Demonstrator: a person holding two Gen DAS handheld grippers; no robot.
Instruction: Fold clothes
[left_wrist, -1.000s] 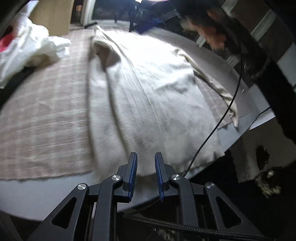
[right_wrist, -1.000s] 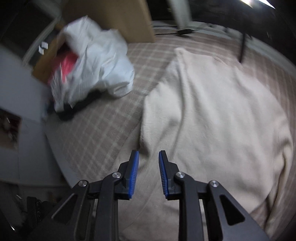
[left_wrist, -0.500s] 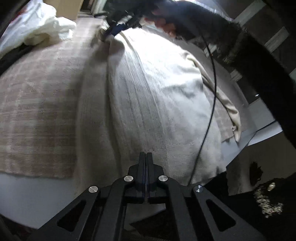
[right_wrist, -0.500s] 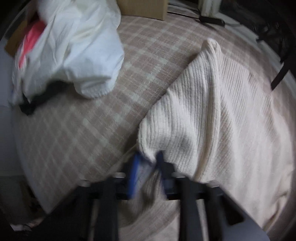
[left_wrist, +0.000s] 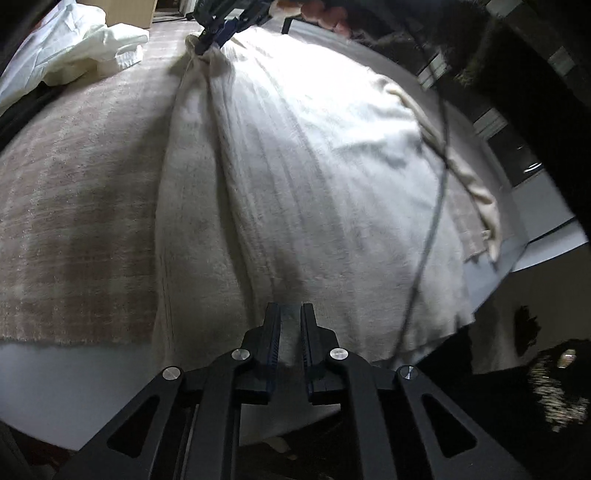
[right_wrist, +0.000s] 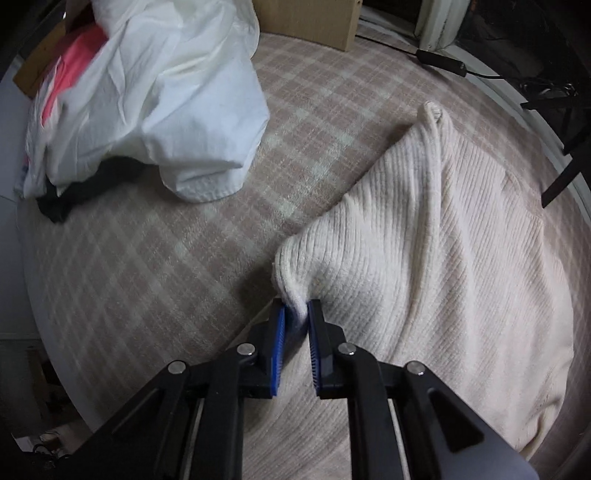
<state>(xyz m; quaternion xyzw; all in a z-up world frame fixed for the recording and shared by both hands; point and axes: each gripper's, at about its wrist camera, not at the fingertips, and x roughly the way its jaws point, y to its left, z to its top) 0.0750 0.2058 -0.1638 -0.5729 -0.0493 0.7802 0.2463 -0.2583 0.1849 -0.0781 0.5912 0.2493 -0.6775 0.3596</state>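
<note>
Cream ribbed sweater lies spread on the plaid blanket, its near hem over the table edge at the left tongs, its far corner at the right tongs. Both tongs are clamped on knit: left pads closed on a pinch of hem, right pads closed on a bunched corner pulled up into a small peak. In the left view the right tongs sit straight ahead at the far end of one long ridge of fabric, so the 2 grips appear to hold the same side edge. Judgement: the step is carrying this edge across the body; to do it well, lift both ends to equal height, keep the ridge taut between them, travel in parallel, and lay the edge down before releasing. A cable drapes over the sweater to the right of the left tongs; snag risk. The hand on the right tongs shows at the top, reaching away from the body; left tongs are low, pointing forward. A white garment heap lies ahead-left of the right tongs.
</note>
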